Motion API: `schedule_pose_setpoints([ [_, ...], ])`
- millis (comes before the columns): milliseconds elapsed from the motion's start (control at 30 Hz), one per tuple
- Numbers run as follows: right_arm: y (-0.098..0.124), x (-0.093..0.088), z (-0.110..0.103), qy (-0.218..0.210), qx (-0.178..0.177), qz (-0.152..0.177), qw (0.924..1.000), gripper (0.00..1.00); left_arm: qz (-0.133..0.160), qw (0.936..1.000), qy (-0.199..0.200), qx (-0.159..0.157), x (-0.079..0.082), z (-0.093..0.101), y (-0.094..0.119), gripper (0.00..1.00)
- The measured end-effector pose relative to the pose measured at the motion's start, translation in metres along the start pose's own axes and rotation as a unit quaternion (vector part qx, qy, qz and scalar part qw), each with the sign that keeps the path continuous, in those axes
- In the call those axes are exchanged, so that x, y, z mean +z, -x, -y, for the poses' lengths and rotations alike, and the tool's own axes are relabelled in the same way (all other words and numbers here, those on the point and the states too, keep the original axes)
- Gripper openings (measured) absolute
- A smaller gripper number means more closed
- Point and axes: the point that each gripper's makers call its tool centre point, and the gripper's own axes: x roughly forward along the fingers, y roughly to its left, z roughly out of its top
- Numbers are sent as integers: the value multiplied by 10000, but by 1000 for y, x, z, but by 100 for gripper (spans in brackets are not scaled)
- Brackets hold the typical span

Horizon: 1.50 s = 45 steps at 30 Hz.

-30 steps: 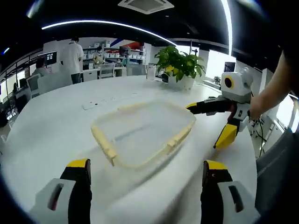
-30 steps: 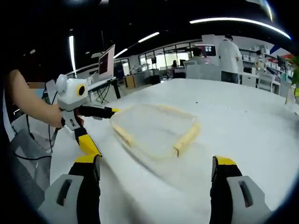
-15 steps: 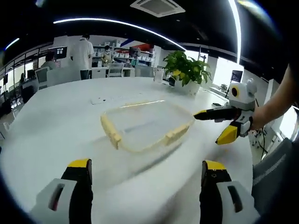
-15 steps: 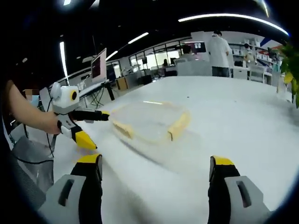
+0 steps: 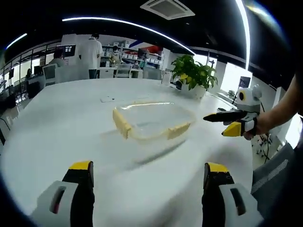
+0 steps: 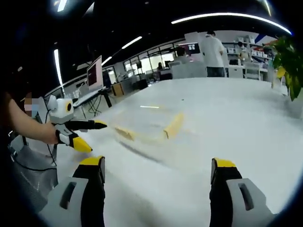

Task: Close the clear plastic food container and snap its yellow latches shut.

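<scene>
A clear plastic food container (image 5: pixel 152 119) with yellow latches (image 5: pixel 122 125) lies flat on the white table (image 5: pixel 61 118), well ahead of my left gripper (image 5: pixel 147 166). That gripper is open, jaws wide apart with nothing between them. In the left gripper view my right gripper (image 5: pixel 215 125) hovers just right of the container, held in a hand, jaws apart. In the right gripper view the container (image 6: pixel 147 124) lies ahead, and my right gripper (image 6: pixel 157 162) is open and empty. My left gripper (image 6: pixel 97 137) hovers at the container's left side there, apart from it. Whether the latches are snapped is too blurred to tell.
A potted plant (image 5: pixel 191 73) stands on the table beyond the container and appears at the right edge as the plant (image 6: pixel 286 56). People stand by desks at the back. A monitor (image 6: pixel 94 73) and a chair (image 5: pixel 277 165) sit beside the table.
Both grippers have drawn back from the container, which now looks smaller and farther off in both views. The other gripper's tip has come away from the container's rim.
</scene>
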Motion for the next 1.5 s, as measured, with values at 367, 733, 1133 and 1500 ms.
schedule_pose_setpoints([
  [367,16,-4,-4,-121,-159,25,9998,89,22,9999,83,108,-2,-1,18,94],
  [733,38,-8,-9,-210,-317,47,9993,87,82,9996,187,188,-2,0,41,93],
  [1133,62,-11,-13,-291,-417,72,9987,86,96,9990,357,234,-5,2,66,91],
  [1500,75,-18,-28,-473,-425,62,9980,85,70,9982,463,382,-13,3,95,91],
])
